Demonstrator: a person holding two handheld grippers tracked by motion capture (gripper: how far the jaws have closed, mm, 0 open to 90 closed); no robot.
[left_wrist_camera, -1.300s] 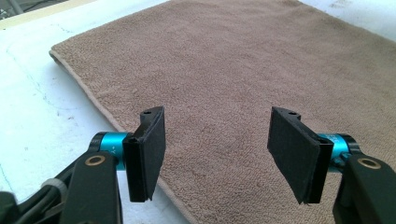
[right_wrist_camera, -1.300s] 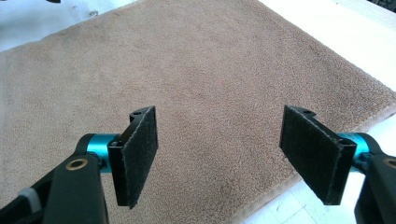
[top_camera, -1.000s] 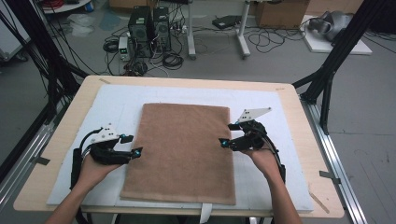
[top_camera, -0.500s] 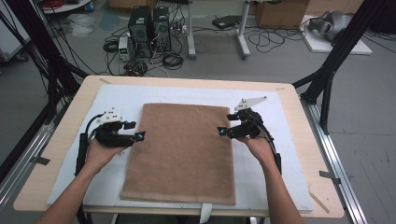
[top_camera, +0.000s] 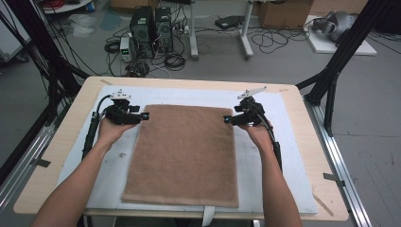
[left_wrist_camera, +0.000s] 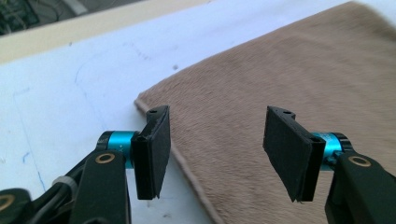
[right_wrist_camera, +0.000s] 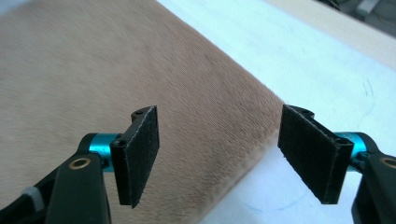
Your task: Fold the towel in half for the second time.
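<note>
A brown towel point(top_camera: 184, 151) lies flat on a white mat point(top_camera: 288, 156) on the table. My left gripper point(top_camera: 144, 115) hovers at the towel's far left corner, pointing right, and stands open. In the left gripper view its open jaws point(left_wrist_camera: 217, 144) straddle the towel's edge point(left_wrist_camera: 280, 70) just short of the corner, with nothing pinched. My right gripper point(top_camera: 227, 119) is at the towel's far right corner, pointing left, also open. The right gripper view has its jaws point(right_wrist_camera: 224, 156) spread over the towel's corner point(right_wrist_camera: 93, 60) and the mat point(right_wrist_camera: 317, 70).
The mat covers most of a light wooden table point(top_camera: 42, 179) set in a black frame point(top_camera: 340, 61). Computers point(top_camera: 151, 26) and cables point(top_camera: 269, 40) lie on the floor beyond the table's far edge.
Both hands have slid away from the person along the towel's side edges, from about its middle to its far corners. The towel has not shifted.
</note>
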